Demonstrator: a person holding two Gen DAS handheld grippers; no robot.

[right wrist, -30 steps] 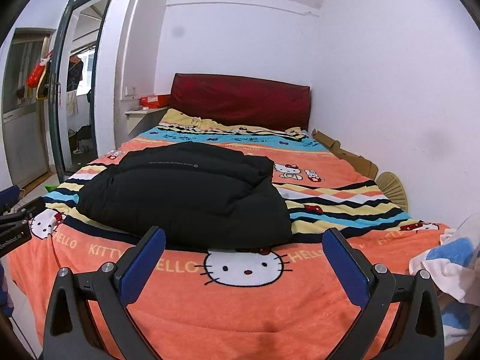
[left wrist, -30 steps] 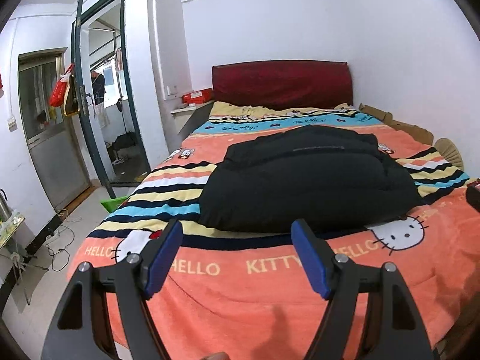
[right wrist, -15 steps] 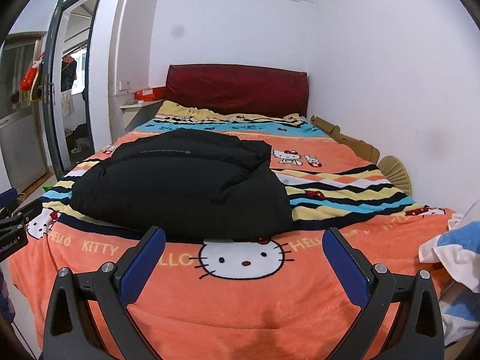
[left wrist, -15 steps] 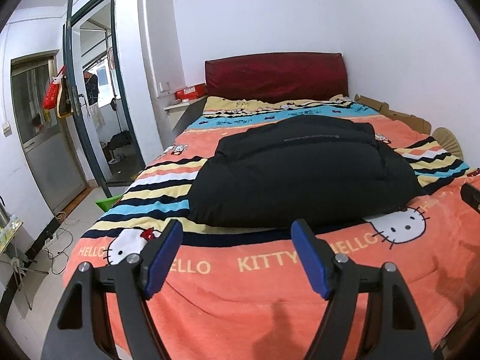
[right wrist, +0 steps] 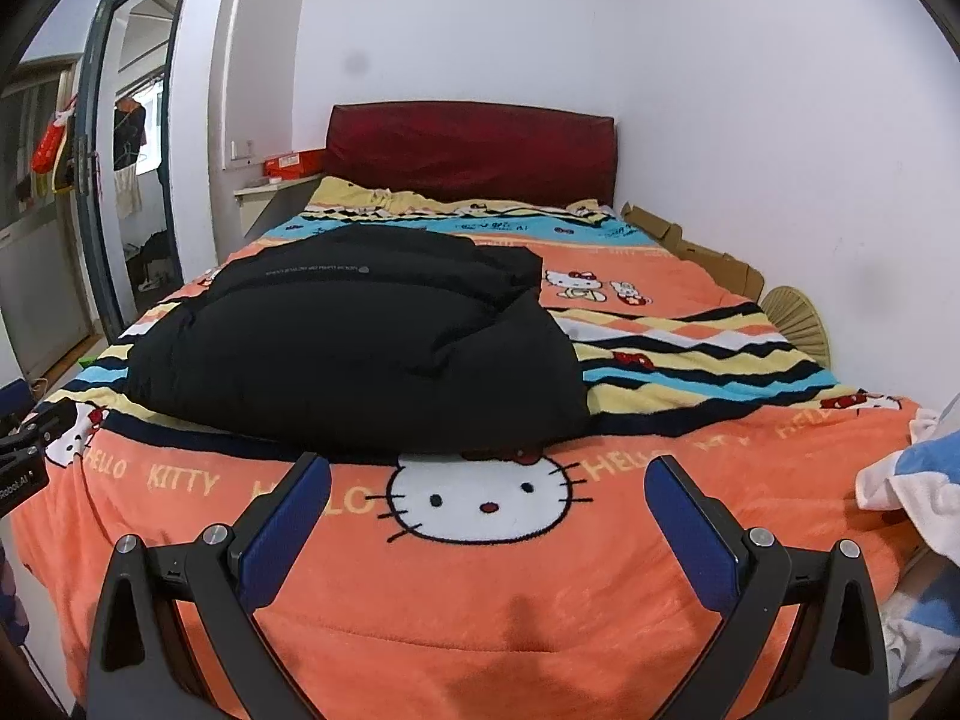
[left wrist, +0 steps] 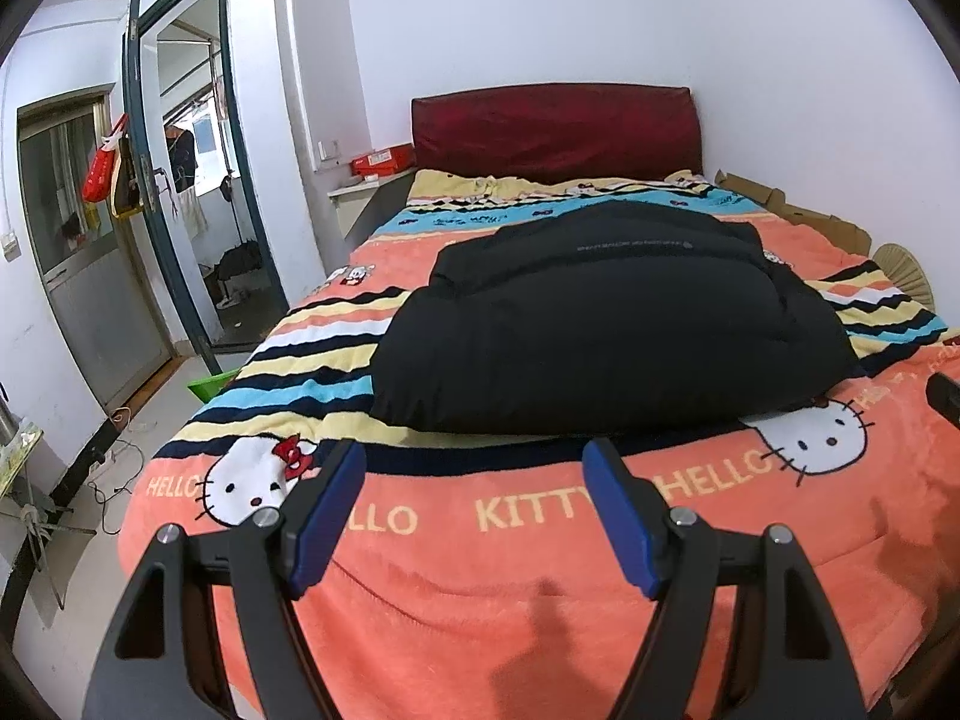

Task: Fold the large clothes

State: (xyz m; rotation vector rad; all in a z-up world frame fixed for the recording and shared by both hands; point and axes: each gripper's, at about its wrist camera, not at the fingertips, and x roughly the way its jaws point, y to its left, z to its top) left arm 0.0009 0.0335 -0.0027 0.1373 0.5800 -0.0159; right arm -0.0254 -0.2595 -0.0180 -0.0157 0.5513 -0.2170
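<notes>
On the bed [left wrist: 540, 570], as the left wrist view shows it, the black jacket [left wrist: 606, 330] lies across the striped middle of the orange blanket [left wrist: 450, 588], between the red headboard [left wrist: 555, 132] and the "HELLO KITTY" lettering at the foot. The jacket forms a compact, puffy block: its upper layer is turned over the lower one and a line of small print runs across the top. No sleeve is visible trailing out on this side. The left gripper [left wrist: 474, 498] hangs over the foot of the bed, fingers spread wide with nothing between them, apart from the jacket's near edge. A doorway [left wrist: 204, 198] stands open to the left of the bed.

From the right wrist view, the same jacket [right wrist: 360, 342] sits left of centre on the blanket [right wrist: 480, 612], its near edge just above the large cat face. The right-hand corner is bulky and rounded rather than square. The right gripper [right wrist: 486, 510] is likewise fully parted and empty, held over the blanket short of the jacket. A white-and-blue cloth [right wrist: 918, 480] lies at the right edge of the frame, off the jacket; whether it belongs to the task cannot be told.

Assessment: the jacket appears already folded into a bundle, so most of the work on it looks done. Remaining, at most: a further fold or squaring of the loose right corner.
</notes>
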